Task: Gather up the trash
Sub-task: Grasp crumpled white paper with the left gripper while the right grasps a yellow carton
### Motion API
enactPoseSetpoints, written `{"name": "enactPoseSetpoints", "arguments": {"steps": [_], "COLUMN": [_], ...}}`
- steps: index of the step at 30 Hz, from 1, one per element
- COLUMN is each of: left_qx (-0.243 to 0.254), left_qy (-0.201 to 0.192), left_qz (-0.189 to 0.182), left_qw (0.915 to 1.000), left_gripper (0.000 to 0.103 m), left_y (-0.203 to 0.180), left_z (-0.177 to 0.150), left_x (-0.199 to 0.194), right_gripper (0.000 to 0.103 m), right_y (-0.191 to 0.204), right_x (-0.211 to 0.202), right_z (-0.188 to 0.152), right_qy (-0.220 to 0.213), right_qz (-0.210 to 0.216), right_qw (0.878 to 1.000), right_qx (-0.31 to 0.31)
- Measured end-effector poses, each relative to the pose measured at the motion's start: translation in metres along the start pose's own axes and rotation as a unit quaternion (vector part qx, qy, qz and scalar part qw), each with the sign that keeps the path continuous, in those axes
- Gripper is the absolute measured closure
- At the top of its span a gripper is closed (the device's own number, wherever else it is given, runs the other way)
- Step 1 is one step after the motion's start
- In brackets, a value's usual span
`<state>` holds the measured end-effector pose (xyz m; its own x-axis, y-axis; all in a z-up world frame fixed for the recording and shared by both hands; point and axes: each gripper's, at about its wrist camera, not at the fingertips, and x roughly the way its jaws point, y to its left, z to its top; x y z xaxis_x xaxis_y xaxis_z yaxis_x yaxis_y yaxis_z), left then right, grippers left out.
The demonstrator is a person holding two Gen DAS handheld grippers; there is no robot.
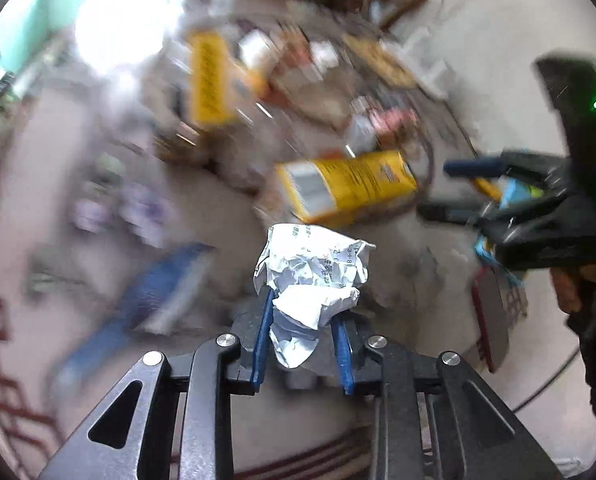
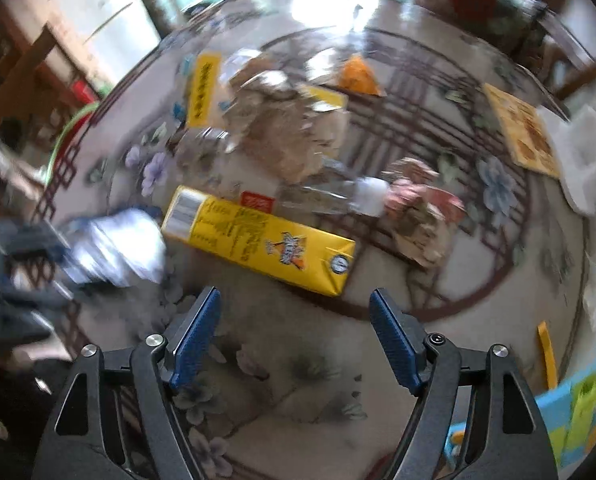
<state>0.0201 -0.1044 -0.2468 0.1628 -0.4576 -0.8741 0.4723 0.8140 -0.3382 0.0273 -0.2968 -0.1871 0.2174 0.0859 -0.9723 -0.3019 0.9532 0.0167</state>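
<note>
White crumpled paper pinched in left gripper, right gripper wide, yellow carton just ahead

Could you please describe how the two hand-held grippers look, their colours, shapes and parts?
Both look alike. The left gripper and right gripper each have a black frame of angled linkage bars with triangular cut-outs and round silver pivot screws. The fingers are flat blue textured pads on black mounts. No sleeve or cable is clearly visible.
</note>
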Motion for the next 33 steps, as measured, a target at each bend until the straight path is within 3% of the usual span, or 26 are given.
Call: {"name": "enactPoseSetpoints", "arguments": {"steps": [2, 8, 9, 12, 15, 18, 21, 22, 23, 24, 25, 27, 30, 33], "left_qx": [-0.017, -0.066, -0.073, -0.089, -0.101, -0.110, -0.113, -0.112, -0.110, -0.109, -0.108, -0.108, -0.107, -0.110], "left_qy": [-0.030, -0.072, -0.074, -0.078, -0.081, -0.084, -0.088, -0.088, -0.088, -0.088, -0.087, -0.084, -0.083, -0.085], "left_qz": [0.023, 0.055, 0.058, 0.066, 0.073, 0.077, 0.080, 0.080, 0.080, 0.081, 0.081, 0.079, 0.078, 0.077], "left_qw": [0.9991, 0.9937, 0.9929, 0.9908, 0.9889, 0.9873, 0.9865, 0.9865, 0.9867, 0.9868, 0.9870, 0.9874, 0.9877, 0.9872], "left_gripper": [0.078, 0.077, 0.077, 0.077, 0.077, 0.077, 0.077, 0.077, 0.077, 0.077, 0.077, 0.077, 0.077, 0.077], "left_y": [0.017, 0.059, 0.064, 0.075, 0.086, 0.096, 0.103, 0.105, 0.107, 0.107, 0.109, 0.111, 0.117, 0.125], "left_z": [0.004, 0.001, -0.001, -0.007, -0.013, -0.013, -0.012, -0.010, -0.009, -0.009, -0.008, -0.008, -0.010, -0.013], "left_x": [-0.025, -0.067, -0.070, -0.076, -0.079, -0.081, -0.084, -0.085, -0.086, -0.086, -0.086, -0.086, -0.090, -0.096], "right_gripper": [0.023, 0.024, 0.030, 0.069, 0.082, 0.098, 0.098, 0.098, 0.096, 0.084, 0.058, 0.017, 0.017, 0.017], "right_y": [0.004, 0.011, 0.012, 0.018, 0.023, 0.032, 0.048, 0.055, 0.062, 0.067, 0.071, 0.073, 0.073, 0.062], "right_x": [0.013, 0.048, 0.051, 0.055, 0.054, 0.050, 0.045, 0.044, 0.044, 0.045, 0.046, 0.047, 0.042, 0.042], "right_z": [0.007, 0.019, 0.019, 0.014, 0.008, 0.001, -0.004, -0.005, -0.004, -0.002, 0.002, 0.010, 0.019, 0.033], "right_qy": [0.026, 0.106, 0.113, 0.123, 0.111, 0.086, 0.072, 0.070, 0.066, 0.064, 0.060, 0.046, 0.046, 0.045], "right_qz": [-0.007, -0.001, 0.000, 0.026, 0.050, 0.101, 0.149, 0.147, 0.133, 0.116, 0.098, 0.066, 0.057, 0.018], "right_qw": [0.999, 0.990, 0.989, 0.988, 0.991, 0.991, 0.986, 0.986, 0.988, 0.990, 0.992, 0.995, 0.996, 0.997], "right_qx": [-0.030, -0.092, -0.096, -0.094, -0.064, -0.021, -0.012, -0.020, -0.031, -0.040, -0.047, -0.053, -0.058, -0.065]}}
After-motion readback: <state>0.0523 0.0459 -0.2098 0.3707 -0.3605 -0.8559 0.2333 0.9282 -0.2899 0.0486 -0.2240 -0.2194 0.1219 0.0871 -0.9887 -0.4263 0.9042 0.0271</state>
